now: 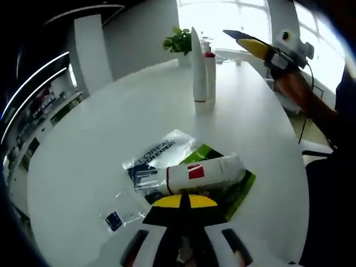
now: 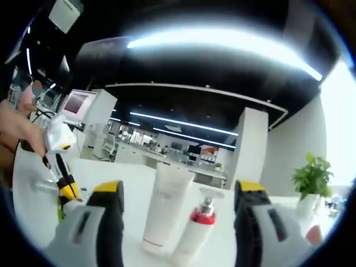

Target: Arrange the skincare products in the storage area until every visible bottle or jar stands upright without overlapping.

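A white tube with a red label (image 1: 203,172) lies on its side on the white table (image 1: 100,144), just beyond my left gripper (image 1: 183,201), whose yellow tips are shut together with nothing between them. It rests across a clear L'Oreal packet (image 1: 161,153) and a green packet (image 1: 240,188). Farther back a tall white tube (image 1: 198,67) and a red-collared pump bottle (image 1: 210,75) stand upright side by side. My right gripper (image 2: 179,192) is open, and the tall tube (image 2: 167,203) and the pump bottle (image 2: 201,219) stand ahead between its jaws. The right gripper (image 1: 258,47) hovers above and to the right of them.
A small clear sachet (image 1: 119,217) lies left of my left gripper. A potted plant (image 1: 179,40) stands at the table's far end behind the upright pair. A hand (image 2: 14,130) holds the left gripper (image 2: 67,186) at the left of the right gripper view.
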Demonstrator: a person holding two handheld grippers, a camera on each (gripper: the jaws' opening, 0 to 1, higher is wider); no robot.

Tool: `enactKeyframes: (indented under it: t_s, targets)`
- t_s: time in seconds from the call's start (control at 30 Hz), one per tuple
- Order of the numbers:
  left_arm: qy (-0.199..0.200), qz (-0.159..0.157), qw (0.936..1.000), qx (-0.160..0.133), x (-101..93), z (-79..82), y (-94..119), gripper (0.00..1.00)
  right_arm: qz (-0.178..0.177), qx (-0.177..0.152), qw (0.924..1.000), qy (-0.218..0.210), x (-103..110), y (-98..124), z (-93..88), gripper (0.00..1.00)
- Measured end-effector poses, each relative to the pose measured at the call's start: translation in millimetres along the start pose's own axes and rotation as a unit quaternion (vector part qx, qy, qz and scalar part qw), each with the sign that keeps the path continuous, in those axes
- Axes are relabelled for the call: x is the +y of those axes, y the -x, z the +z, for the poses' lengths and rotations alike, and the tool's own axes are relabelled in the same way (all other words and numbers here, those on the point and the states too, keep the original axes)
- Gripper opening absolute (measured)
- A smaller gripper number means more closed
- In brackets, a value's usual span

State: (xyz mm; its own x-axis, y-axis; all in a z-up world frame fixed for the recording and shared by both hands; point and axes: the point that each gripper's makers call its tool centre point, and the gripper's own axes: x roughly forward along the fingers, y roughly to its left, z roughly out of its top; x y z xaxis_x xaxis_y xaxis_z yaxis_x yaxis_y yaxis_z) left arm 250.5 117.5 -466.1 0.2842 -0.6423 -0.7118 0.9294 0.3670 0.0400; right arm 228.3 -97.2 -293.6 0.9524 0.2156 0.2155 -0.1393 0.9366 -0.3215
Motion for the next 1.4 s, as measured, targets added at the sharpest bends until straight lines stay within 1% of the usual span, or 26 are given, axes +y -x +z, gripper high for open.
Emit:
enactKeyframes:
  t_s: [0.17,0.33,0.4,0.6,0.77,0.9,1.03,1.13,1.17,1.23,1.3,1.4]
  targets:
    - [-0.005,-0.004,1.0,-0.007,-1.8,5.2,-0.3,0.01,0.0,0.004,1.0,-0.001,-0.5,0.5,-1.1,0.82]
    - [0.0,-0.003,1.0,-0.006,1.7,3.0,1.7,0.02,0.0,0.004,1.0,0.001,1.0,0.3,0.5,0.82]
    - [0.005,-0.004,0.9999,-0.01,2.0,3.3,4.2,0.02,-0.001,0.0,1.0,0.002,1.1,0.5,2.7,0.82]
    - [0.01,-0.002,0.9998,-0.015,2.4,3.2,9.8,0.03,0.0,0.003,1.0,0.001,1.7,0.2,2.5,0.82]
    - [0.018,0.003,0.9997,-0.017,3.3,2.0,10.5,0.12,-0.002,0.003,1.0,0.003,2.9,0.4,3.9,0.81]
    - [0.025,0.002,0.9995,-0.022,3.9,1.0,11.3,0.14,-0.001,0.005,1.0,0.004,3.2,-0.3,4.3,0.8]
    - [0.026,0.013,0.9991,-0.031,6.8,2.0,15.3,0.21,0.001,0.002,1.0,0.006,5.7,-1.3,7.3,0.8]
    - [0.025,0.017,0.9987,-0.042,8.6,3.0,18.5,0.23,0.004,0.0,1.0,0.008,9.7,-2.3,9.4,0.8]
    - [0.025,0.017,0.9985,-0.046,8.8,3.7,19.1,0.25,0.005,0.001,0.9999,0.009,10.6,-2.6,9.4,0.8]
    - [0.024,0.022,0.9981,-0.052,9.9,5.4,19.6,0.32,0.005,0.002,0.9999,0.01,11.1,-2.5,9.4,0.8]
    - [0.021,0.027,0.9979,-0.056,11.9,5.9,20.3,0.37,0.005,0.001,1.0,0.008,10.8,-2.0,9.6,0.8]
    - [0.023,0.028,0.998,-0.052,12.3,3.5,20.1,0.37,0.004,0.003,1.0,0.005,10.1,-1.3,8.4,0.79]
